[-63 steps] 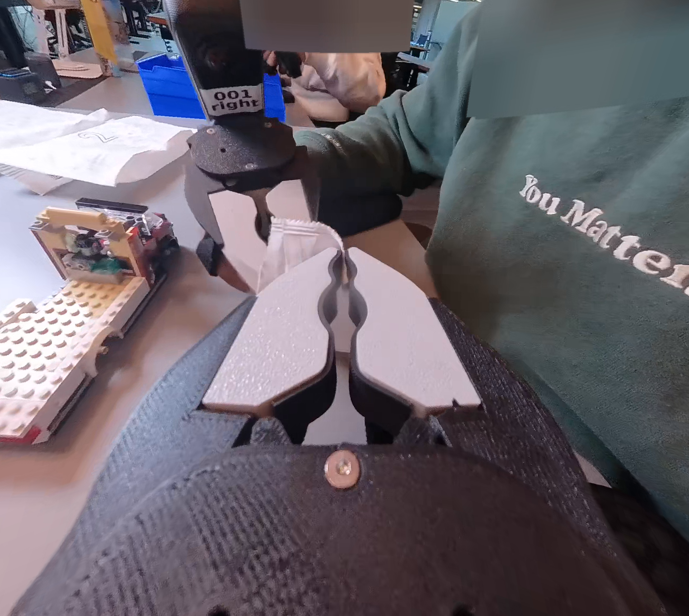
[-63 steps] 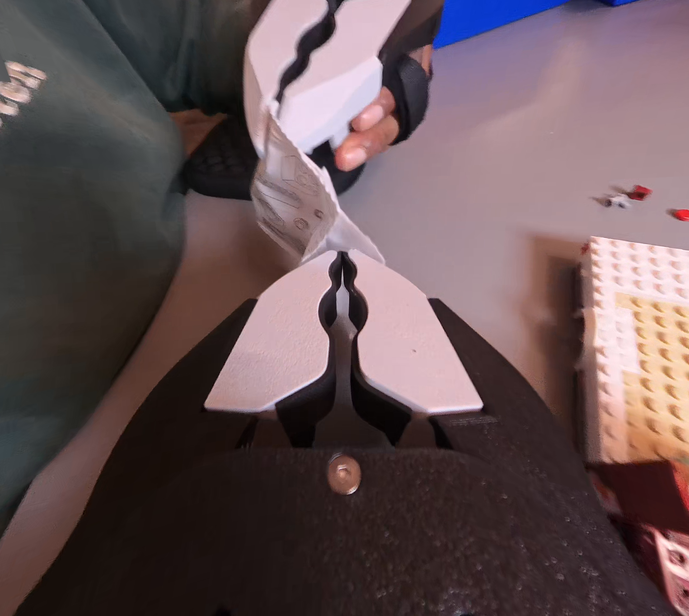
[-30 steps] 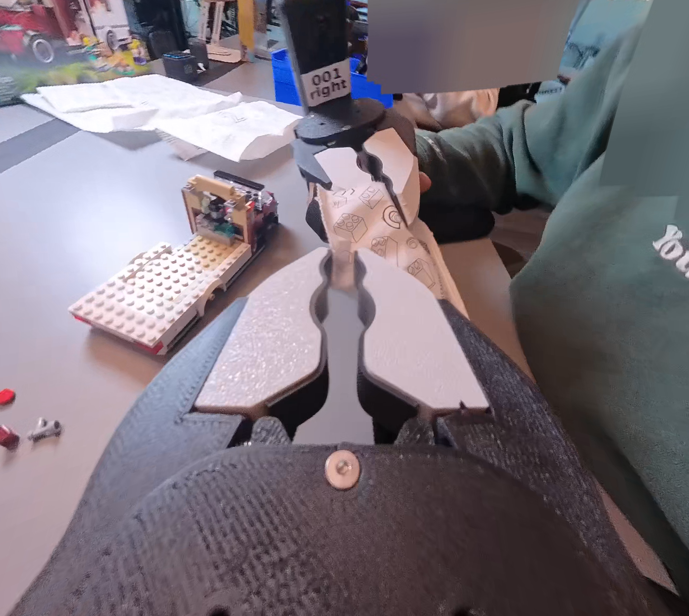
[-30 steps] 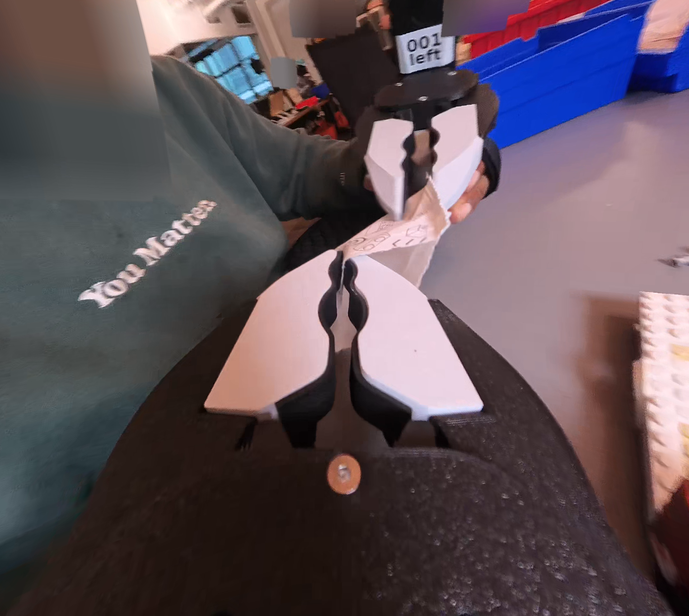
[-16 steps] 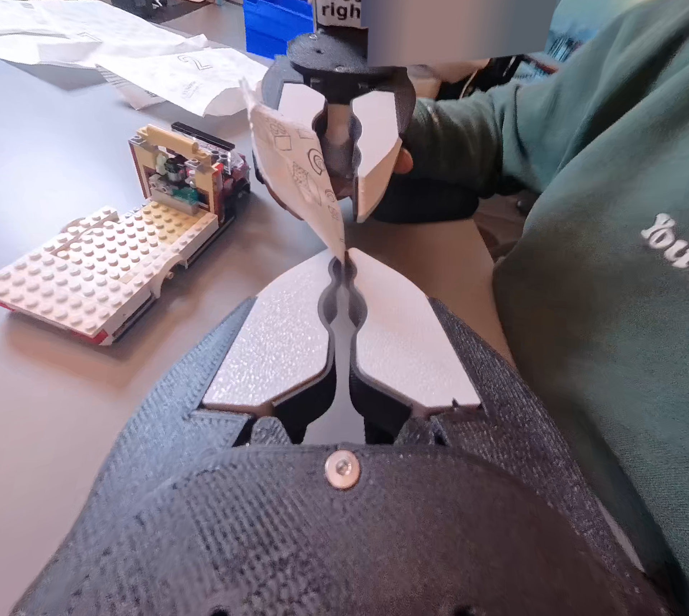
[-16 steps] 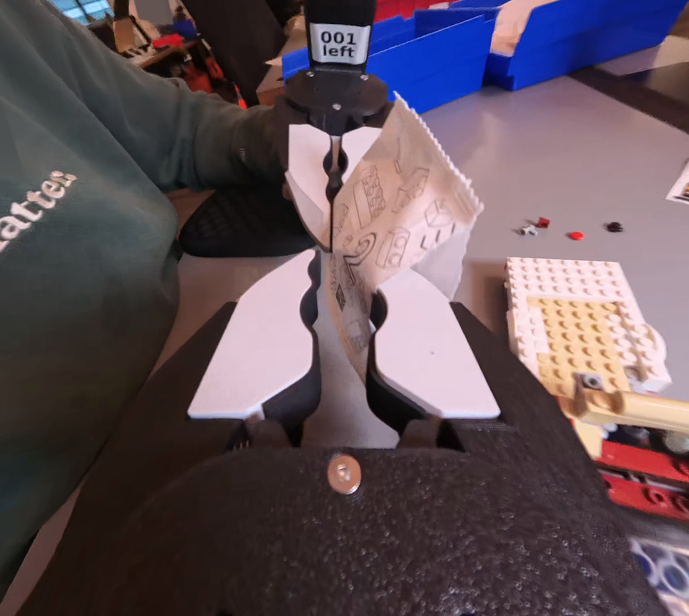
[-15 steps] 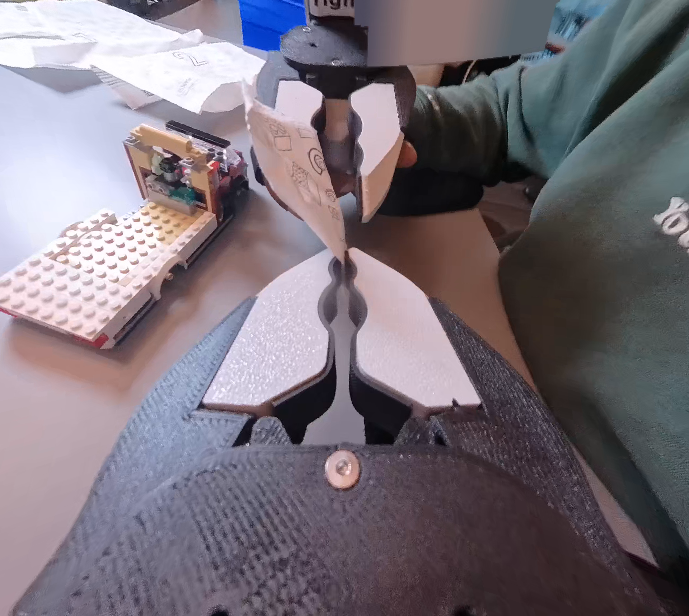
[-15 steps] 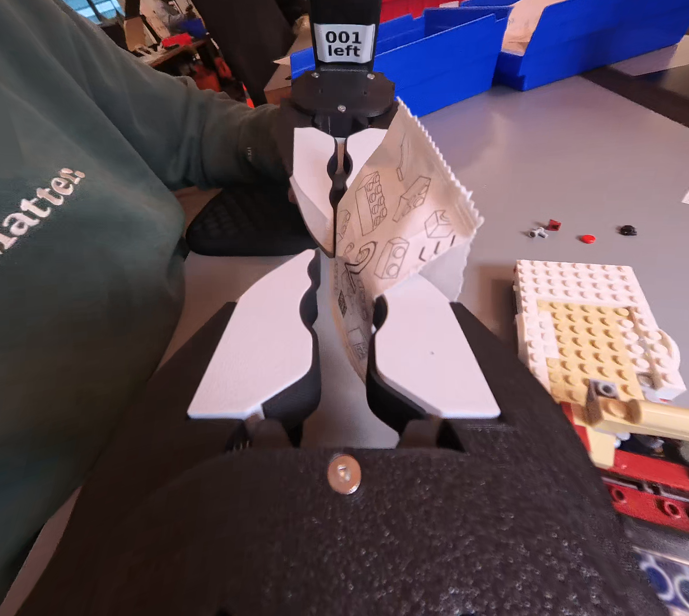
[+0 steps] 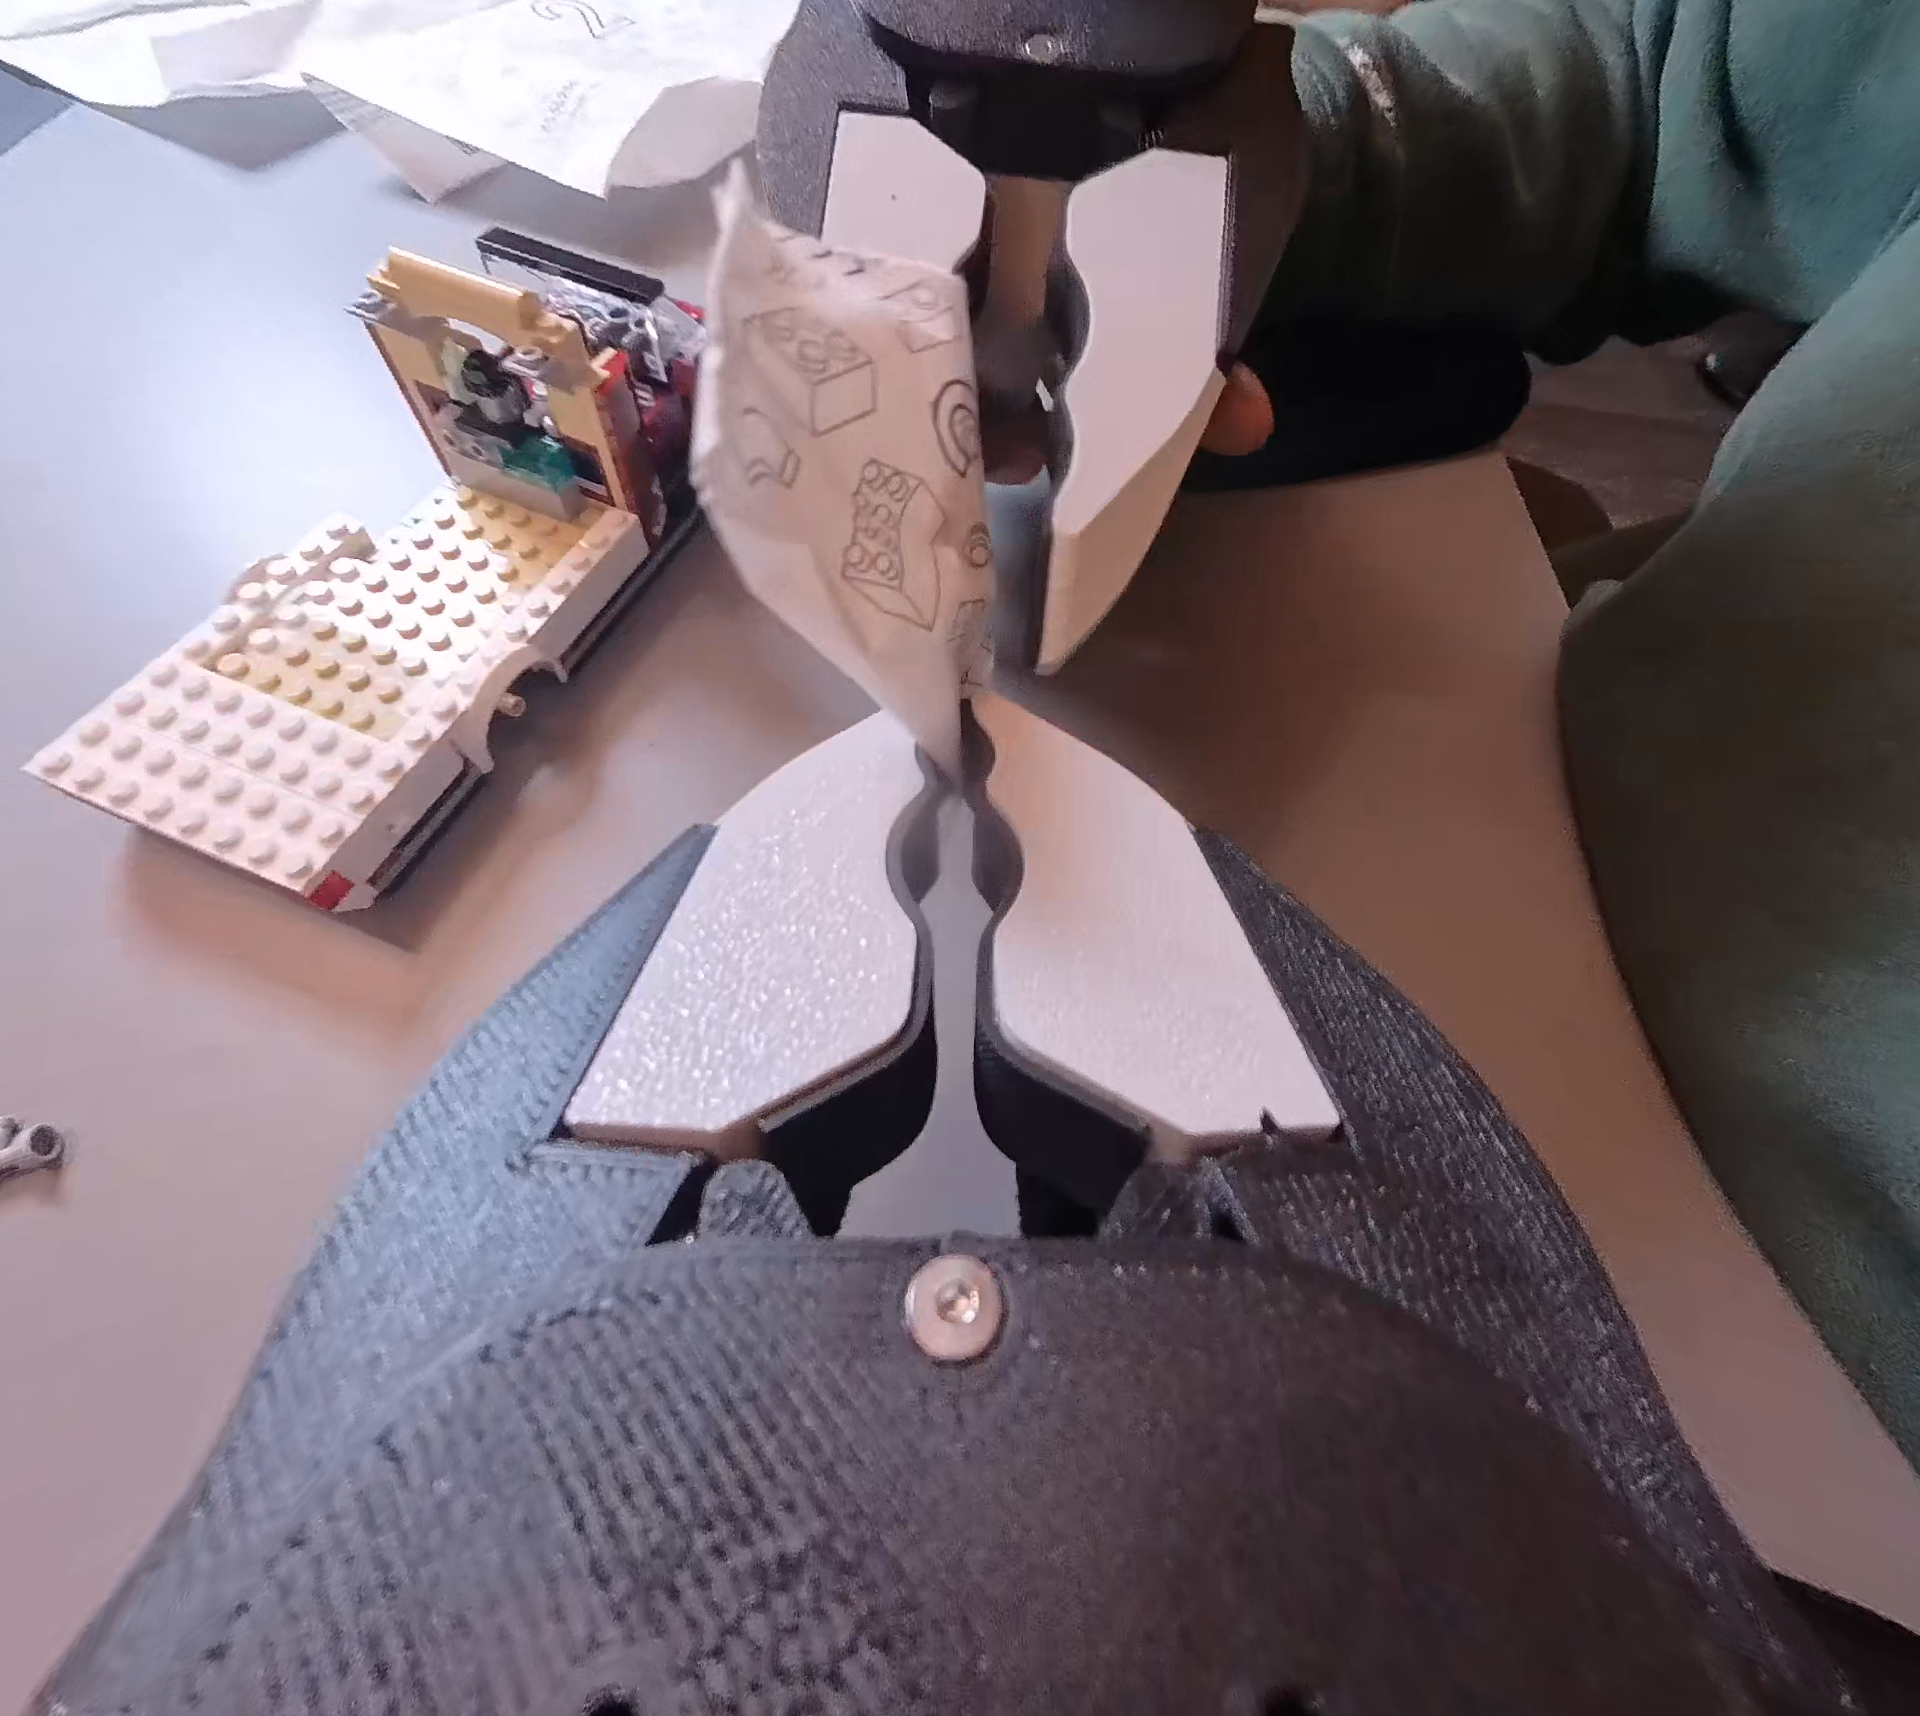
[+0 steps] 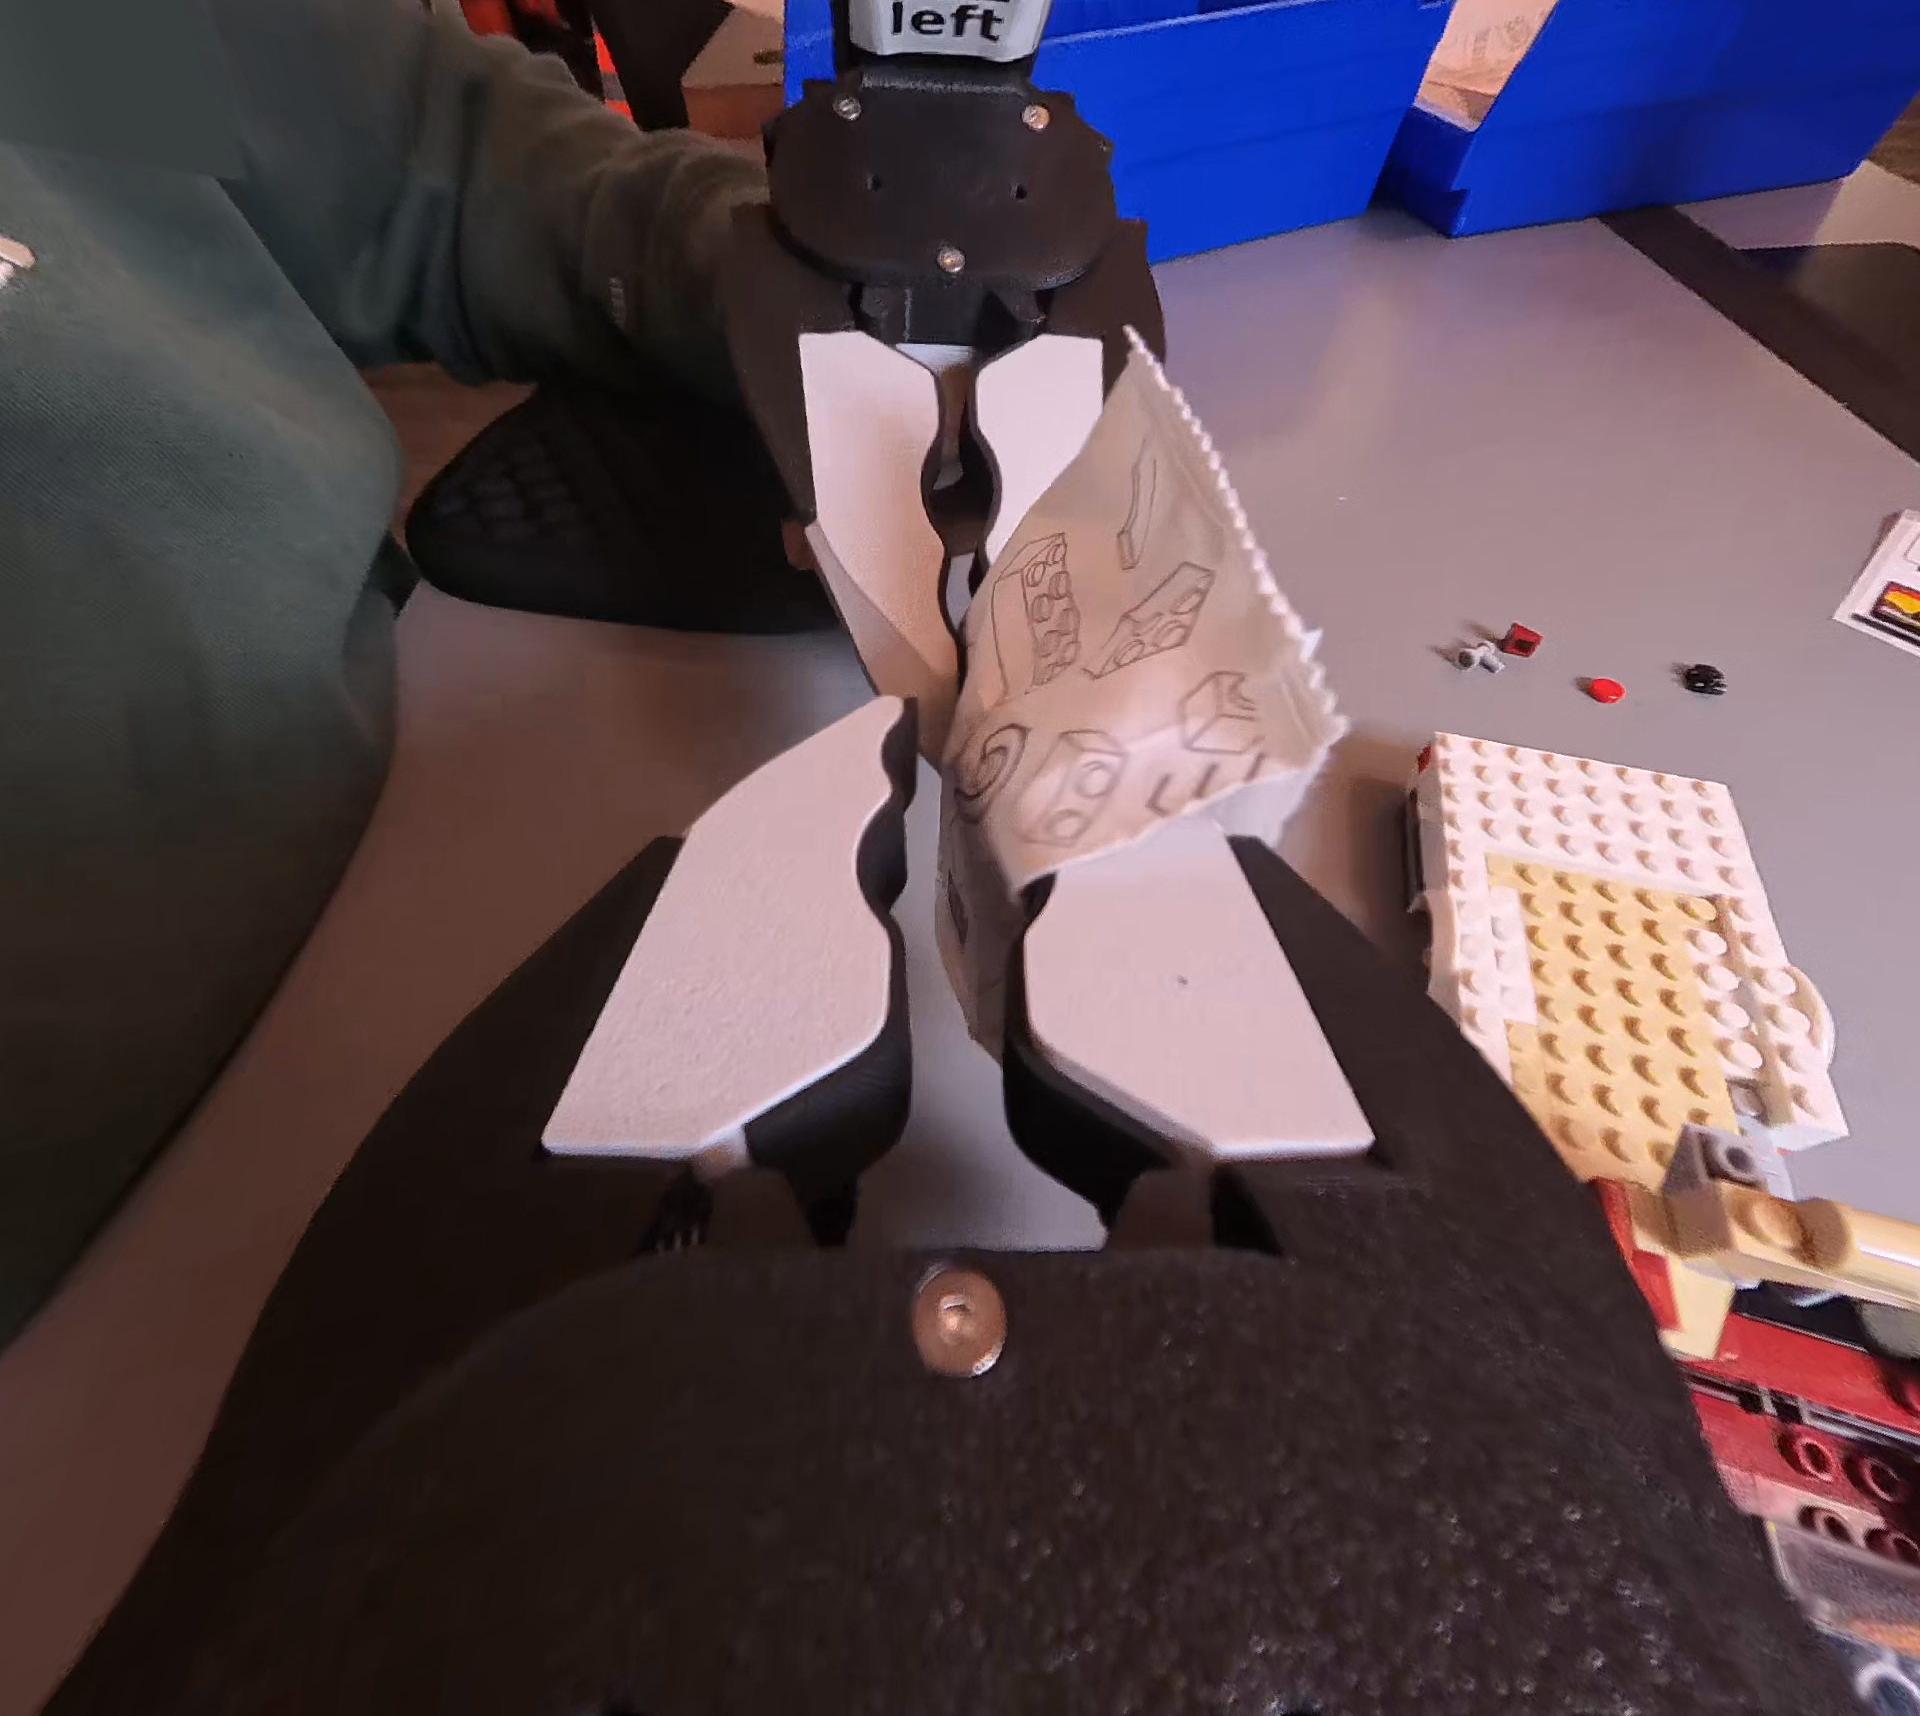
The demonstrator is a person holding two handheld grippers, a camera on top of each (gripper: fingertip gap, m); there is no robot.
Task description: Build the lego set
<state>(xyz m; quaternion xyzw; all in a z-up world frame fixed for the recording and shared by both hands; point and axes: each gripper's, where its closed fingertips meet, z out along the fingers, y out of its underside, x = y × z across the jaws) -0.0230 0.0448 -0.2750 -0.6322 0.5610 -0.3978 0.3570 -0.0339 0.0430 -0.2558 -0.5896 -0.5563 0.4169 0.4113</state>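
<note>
A white paper bag printed with brick drawings (image 9: 842,461) hangs in the air between my two grippers. My left gripper (image 9: 961,757) is shut on one corner of it. In the right wrist view the left gripper (image 10: 954,648) points at me and pinches the bag (image 10: 1132,679). My right gripper (image 10: 966,793) is open, with the bag's lower part hanging loose between its jaws. It faces me in the left wrist view (image 9: 997,627). The part-built lego model (image 9: 343,679), a white and tan studded plate with a small cabin, lies on the grey table (image 9: 208,378). It also shows in the right wrist view (image 10: 1590,939).
Several small loose pieces (image 10: 1605,687) lie beyond the model, and a grey one (image 9: 26,1147) near the left. Opened white bags (image 9: 468,25) lie at the far side. Blue bins (image 10: 1247,77) stand at the table's back. The person's green sleeve (image 9: 1558,160) is to the right. Only a small space, under 4 cm, lies between the two pairs of fingers.
A second ago both grippers were shut on the bag. The right gripper has opened and let go, so the bag now hangs from the left gripper alone. Both grippers have tilted down toward the table.
</note>
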